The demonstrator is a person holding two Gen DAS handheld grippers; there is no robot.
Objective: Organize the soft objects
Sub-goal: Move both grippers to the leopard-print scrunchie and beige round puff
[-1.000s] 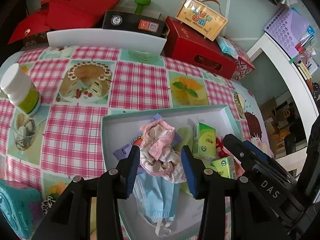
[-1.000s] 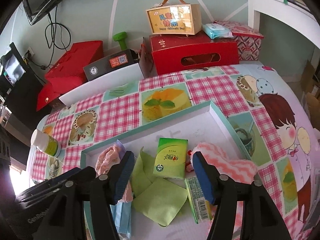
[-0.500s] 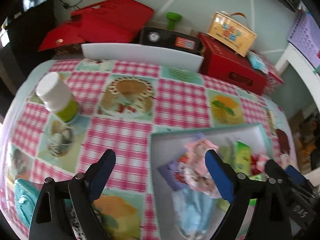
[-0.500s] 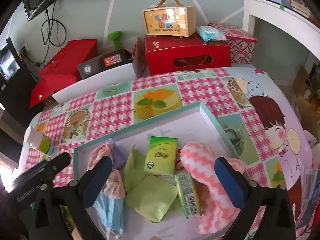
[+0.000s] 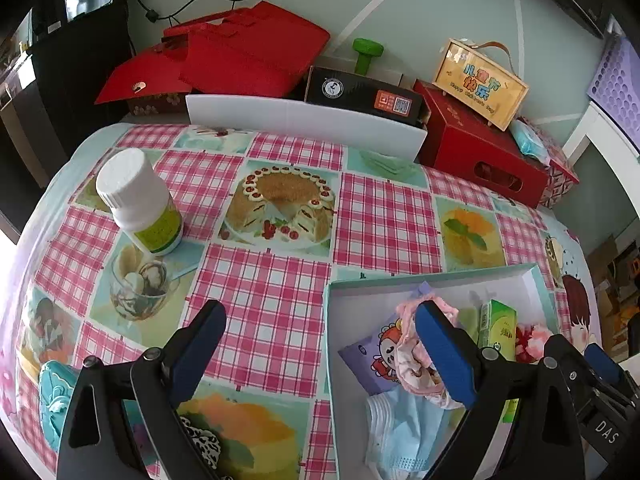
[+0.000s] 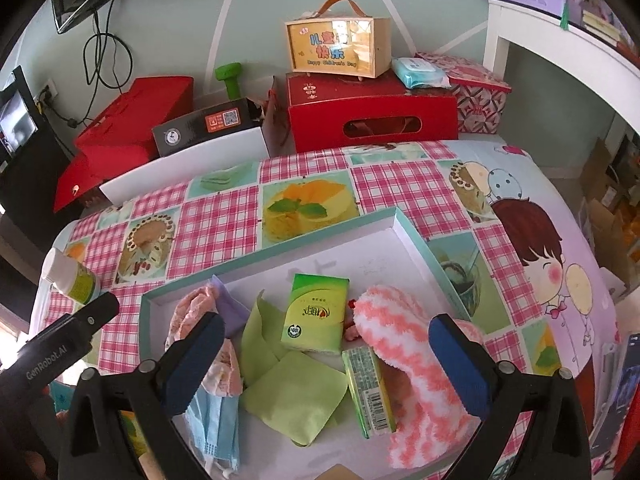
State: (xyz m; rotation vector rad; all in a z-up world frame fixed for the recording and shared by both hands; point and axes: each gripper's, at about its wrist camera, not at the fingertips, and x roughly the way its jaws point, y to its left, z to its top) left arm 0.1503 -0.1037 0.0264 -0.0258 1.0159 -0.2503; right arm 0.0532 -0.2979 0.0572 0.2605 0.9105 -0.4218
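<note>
A white tray with a teal rim (image 5: 440,276) (image 6: 396,220) holds the soft things. My left gripper (image 5: 320,316) hangs over the tray's left edge and the tablecloth. Its jaws are opening, with nothing held between them. A pink patterned cloth (image 5: 416,364) lies on a blue face mask (image 5: 404,432) beside its right finger. My right gripper (image 6: 326,326) stands wide open above the tray, gripping nothing. Under it lie a green tissue pack (image 6: 316,312), a green cloth (image 6: 292,392) and a pink-and-white fuzzy sock (image 6: 404,344).
A white bottle (image 5: 136,200) stands at the table's left. A teal object (image 5: 54,396) lies at the near left corner. Red boxes (image 6: 372,116), a black box (image 5: 360,92) and a white board (image 5: 304,120) line the table's far edge.
My left gripper let go of the pink cloth, opened wide and swung left, off the tray's middle. The right gripper's jaws spread wide apart over the tray.
</note>
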